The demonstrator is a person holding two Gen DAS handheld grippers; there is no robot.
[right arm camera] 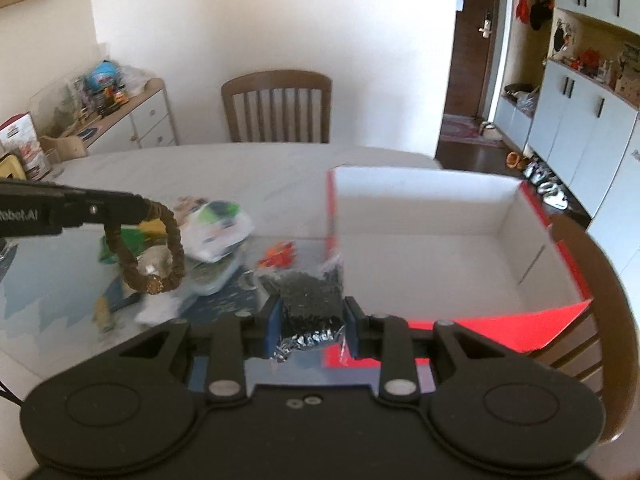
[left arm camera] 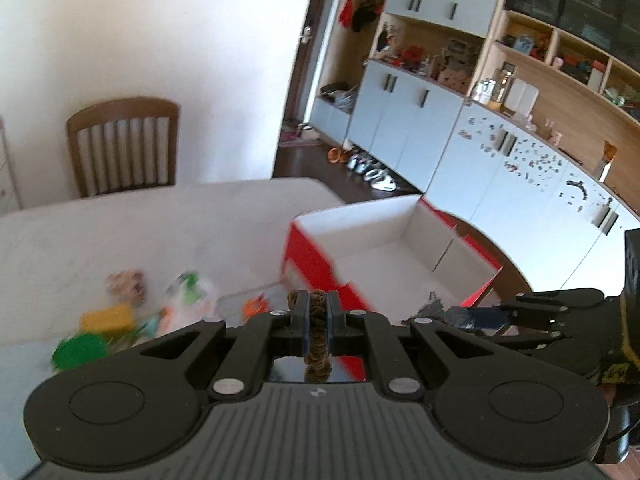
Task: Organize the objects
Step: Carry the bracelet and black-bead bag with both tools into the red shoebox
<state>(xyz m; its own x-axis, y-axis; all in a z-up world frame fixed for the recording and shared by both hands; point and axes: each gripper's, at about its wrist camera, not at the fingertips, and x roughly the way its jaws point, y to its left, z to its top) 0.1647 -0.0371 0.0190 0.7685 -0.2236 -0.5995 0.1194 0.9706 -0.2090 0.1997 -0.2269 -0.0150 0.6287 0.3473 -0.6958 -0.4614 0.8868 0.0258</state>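
My left gripper [left arm camera: 317,308] is shut on a brown fabric hair tie [left arm camera: 317,340], held above the table left of the red and white open box [left arm camera: 400,256]. The right wrist view shows the hair tie [right arm camera: 148,252] hanging as a loop from the left gripper [right arm camera: 140,206]. My right gripper [right arm camera: 312,316] is shut on a small clear bag of black beads [right arm camera: 310,296], held at the near left corner of the box [right arm camera: 440,240]. The right gripper also shows in the left wrist view [left arm camera: 452,314].
A pile of small items lies on the white table [left arm camera: 160,224]: a yellow sponge [left arm camera: 108,318], a green item [left arm camera: 78,352], a plastic packet [right arm camera: 218,230], an orange piece [right arm camera: 278,256]. Wooden chairs [right arm camera: 278,108] stand behind and at the right. Cabinets [left arm camera: 500,152] line the right wall.
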